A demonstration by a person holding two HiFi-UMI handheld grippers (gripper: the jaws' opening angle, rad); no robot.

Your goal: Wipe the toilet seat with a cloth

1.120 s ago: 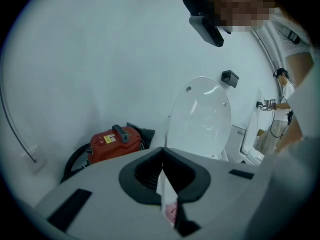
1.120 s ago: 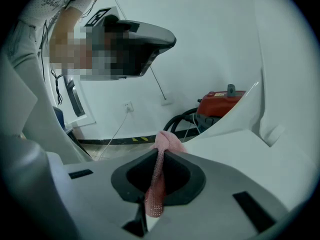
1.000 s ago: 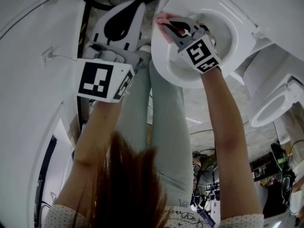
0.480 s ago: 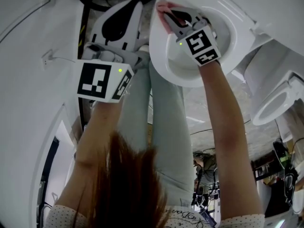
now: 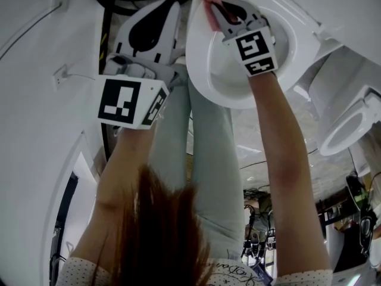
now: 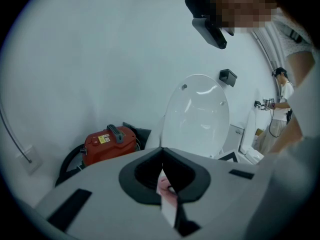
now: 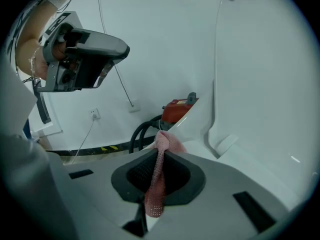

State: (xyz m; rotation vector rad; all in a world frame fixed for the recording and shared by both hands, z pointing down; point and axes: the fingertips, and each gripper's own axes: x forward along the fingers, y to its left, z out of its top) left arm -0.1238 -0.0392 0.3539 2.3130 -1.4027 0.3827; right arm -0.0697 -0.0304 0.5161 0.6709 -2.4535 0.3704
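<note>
the right tongs point(image 5: 213, 2) are clamped on a pink cloth point(image 7: 156, 186), which runs as a thin strip between the two jaws and bunches up just past their tips. in the head view that bunched end lies against the far left part of the white toilet seat point(image 5: 199, 70), and the right forearm reaches over the bowl. the lid point(image 6: 197, 116) stands upright behind the seat.

the left tongs point(image 6: 161, 153) are closed with nothing between them; only a thin slit shows where the jaws meet. they hang off to the left of the toilet, apart from the seat, pointing towards the wall.

a red machine point(image 6: 107, 141) with a black hose sits on the floor against the wall, left of the toilet. a wall socket point(image 7: 94, 114) with a cable is further along the wall. a second toilet point(image 5: 345, 130) shows at the right edge of the head view.
</note>
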